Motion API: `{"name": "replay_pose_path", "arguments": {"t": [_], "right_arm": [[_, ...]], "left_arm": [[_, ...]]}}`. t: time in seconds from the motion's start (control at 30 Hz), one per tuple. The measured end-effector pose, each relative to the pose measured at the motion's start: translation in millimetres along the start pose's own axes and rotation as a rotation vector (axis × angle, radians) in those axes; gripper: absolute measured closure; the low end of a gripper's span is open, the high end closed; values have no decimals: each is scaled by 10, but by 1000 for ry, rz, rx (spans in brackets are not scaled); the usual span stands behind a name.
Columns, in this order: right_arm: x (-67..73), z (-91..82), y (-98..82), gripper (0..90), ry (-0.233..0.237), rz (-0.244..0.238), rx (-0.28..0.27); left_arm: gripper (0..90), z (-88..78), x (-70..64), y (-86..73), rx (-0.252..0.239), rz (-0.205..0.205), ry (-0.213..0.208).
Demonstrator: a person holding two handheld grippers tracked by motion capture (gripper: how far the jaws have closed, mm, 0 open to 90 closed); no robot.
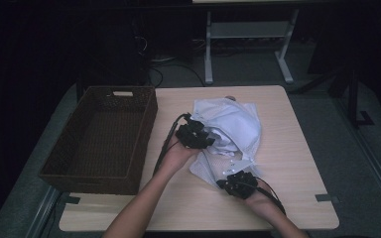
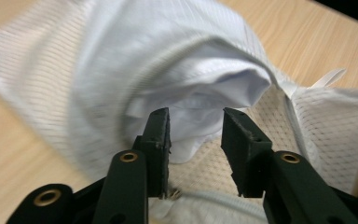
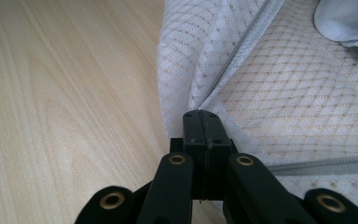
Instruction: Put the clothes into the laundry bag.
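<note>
A white mesh bag (image 1: 234,124) lies crumpled in the middle of the wooden table (image 1: 297,163), with a plain white cloth (image 2: 200,88) bulging out of its zippered mouth. My left gripper (image 1: 206,141) hovers at the bag's left side. Its jaws (image 2: 196,119) stand apart in front of the cloth and press on nothing. My right gripper (image 1: 226,179) is at the bag's near edge. It (image 3: 200,116) is shut on the mesh bag (image 3: 284,79) beside the zipper seam.
A dark brown wicker basket (image 1: 146,131) stands on the table's left side, with nothing in it that I can see. Bare wood lies to the right of the bag and along the front edge. Beyond the table are white desk legs and cables on the floor.
</note>
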State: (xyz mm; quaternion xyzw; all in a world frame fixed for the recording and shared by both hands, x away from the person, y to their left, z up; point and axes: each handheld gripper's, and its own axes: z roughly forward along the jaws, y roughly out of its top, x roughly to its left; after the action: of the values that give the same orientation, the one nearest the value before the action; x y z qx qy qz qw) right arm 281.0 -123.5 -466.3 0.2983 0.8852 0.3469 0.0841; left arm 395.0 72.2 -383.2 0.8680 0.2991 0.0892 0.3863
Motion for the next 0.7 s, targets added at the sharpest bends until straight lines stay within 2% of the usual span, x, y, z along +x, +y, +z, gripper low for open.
{"name": "replay_pose_path", "arguments": {"t": [0.1, 0.17, 0.27, 0.33, 0.4, 0.43, 0.47, 0.53, 0.57, 0.6, 0.63, 0.7], "right_arm": [[-2, -1, -2, 900, 1, 1, -1], [-3, -1, -2, 900, 2, 2, -1], [-7, -1, -4, 900, 4, 4, -2], [-12, -1, -5, 900, 7, 5, -3], [-16, 0, -6, 900, 9, 10, -6], [-15, 0, -7, 900, 9, 12, -5], [-16, 0, -7, 900, 8, 11, -6], [-14, 0, -9, 900, 9, 14, -7], [-16, 0, -12, 900, 9, 16, -11], [-17, 0, -13, 900, 11, 22, -13], [-18, 1, -13, 900, 11, 25, -13], [-11, 2, -15, 900, 1, 23, -16]], "left_arm": [[637, -131, 102, 38, -15, -3, 35], [635, -157, 150, 67, -15, 1, 48], [605, -112, 167, 102, -1, 19, 46], [610, -53, 155, 121, 2, 36, 63], [737, 5, 164, 138, 11, 52, 66], [832, 14, 165, 145, 8, 57, 63], [885, -10, 156, 152, -4, 63, 55], [894, -176, 68, 160, -66, 70, 17], [895, -283, -14, 151, -107, 85, -7], [895, -368, -111, 127, -117, 119, -16], [894, -404, -206, 85, -104, 158, -21], [893, -363, -350, -48, -54, 210, -69]]}}
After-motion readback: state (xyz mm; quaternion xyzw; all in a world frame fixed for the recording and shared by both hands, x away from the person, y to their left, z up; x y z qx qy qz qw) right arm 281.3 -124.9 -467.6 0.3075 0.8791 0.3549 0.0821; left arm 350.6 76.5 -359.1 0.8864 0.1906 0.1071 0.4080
